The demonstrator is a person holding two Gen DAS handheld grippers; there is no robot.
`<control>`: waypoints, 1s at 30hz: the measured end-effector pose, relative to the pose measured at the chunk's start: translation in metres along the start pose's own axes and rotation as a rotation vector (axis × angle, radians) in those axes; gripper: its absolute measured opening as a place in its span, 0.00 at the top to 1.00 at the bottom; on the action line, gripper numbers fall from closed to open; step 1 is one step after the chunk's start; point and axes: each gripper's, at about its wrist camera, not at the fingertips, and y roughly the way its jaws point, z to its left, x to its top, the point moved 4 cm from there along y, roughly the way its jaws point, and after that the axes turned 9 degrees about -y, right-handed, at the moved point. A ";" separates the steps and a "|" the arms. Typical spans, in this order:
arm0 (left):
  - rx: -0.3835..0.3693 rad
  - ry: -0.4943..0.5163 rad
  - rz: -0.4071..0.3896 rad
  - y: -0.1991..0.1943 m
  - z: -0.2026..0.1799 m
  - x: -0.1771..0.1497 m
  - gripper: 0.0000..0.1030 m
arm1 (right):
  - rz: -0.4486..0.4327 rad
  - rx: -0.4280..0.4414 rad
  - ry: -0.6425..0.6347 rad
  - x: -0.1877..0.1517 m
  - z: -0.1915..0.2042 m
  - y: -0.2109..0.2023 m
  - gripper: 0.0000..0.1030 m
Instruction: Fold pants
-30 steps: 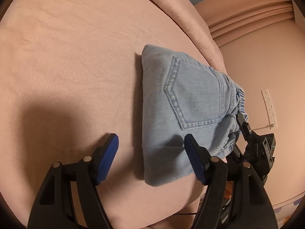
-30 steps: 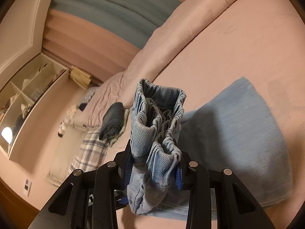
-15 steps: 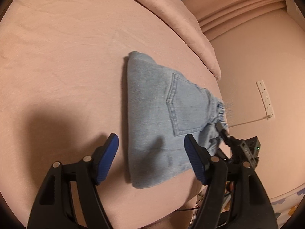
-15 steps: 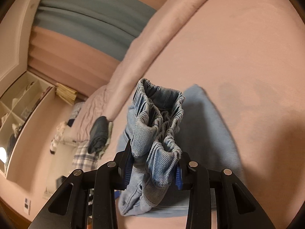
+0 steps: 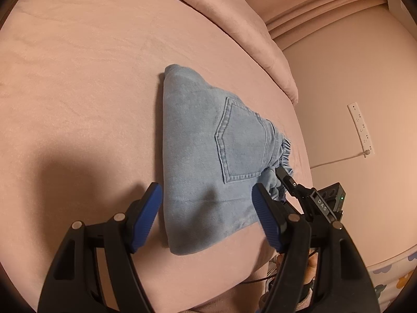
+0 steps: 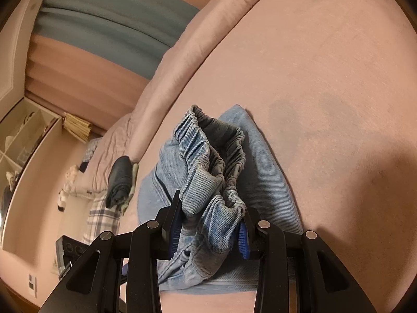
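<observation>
Light blue denim pants (image 5: 208, 151) lie folded on the pink bed, back pocket up. My left gripper (image 5: 208, 216) is open and empty, hovering over the near end of the fold. My right gripper (image 6: 208, 224) is shut on the bunched elastic waistband (image 6: 208, 161) and holds it a little above the bed; it also shows in the left wrist view (image 5: 299, 190) at the pants' right end. The rest of the pants (image 6: 265, 172) lies flat beyond the waistband.
The pink bed sheet (image 5: 78, 91) spreads wide to the left. A pink pillow (image 5: 234, 20) lies at the far side. The bed edge drops off at the right, by a wall with a white power strip (image 5: 362, 127). A dark folded garment (image 6: 120, 180) lies further along the bed.
The right gripper has kept its hold on the waistband while both views shifted. The folded pants now sit further in over the bed, tapering toward the far end.
</observation>
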 end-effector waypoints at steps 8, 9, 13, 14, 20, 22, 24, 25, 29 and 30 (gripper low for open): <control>0.005 0.027 -0.005 0.002 -0.010 0.001 0.29 | -0.055 0.009 -0.077 0.005 0.013 -0.012 0.64; 0.006 0.028 -0.004 0.002 -0.011 0.001 0.29 | -0.057 0.006 -0.082 0.005 0.012 -0.012 0.64; 0.010 0.041 0.004 0.007 -0.018 0.001 0.29 | 0.007 -0.021 0.018 -0.003 -0.017 0.001 0.64; 0.011 0.045 0.006 0.008 -0.019 0.001 0.29 | 0.011 -0.007 0.045 -0.004 -0.022 0.002 0.64; 0.017 0.075 0.017 0.016 -0.033 0.001 0.29 | 0.010 0.010 0.048 -0.004 -0.028 -0.001 0.64; 0.017 0.094 0.013 0.018 -0.041 0.002 0.29 | 0.010 0.022 0.056 -0.004 -0.030 -0.002 0.64; 0.017 0.118 0.011 0.023 -0.051 0.004 0.29 | 0.010 0.024 0.055 -0.004 -0.031 -0.003 0.64; 0.019 0.130 0.011 0.025 -0.055 0.004 0.28 | 0.009 0.022 0.054 -0.004 -0.032 -0.003 0.64; 0.051 0.183 0.017 0.043 -0.067 0.006 0.28 | 0.012 0.021 0.049 -0.004 -0.035 -0.006 0.64; 0.064 0.195 0.019 0.049 -0.068 0.008 0.28 | 0.014 0.017 0.046 -0.004 -0.034 -0.007 0.64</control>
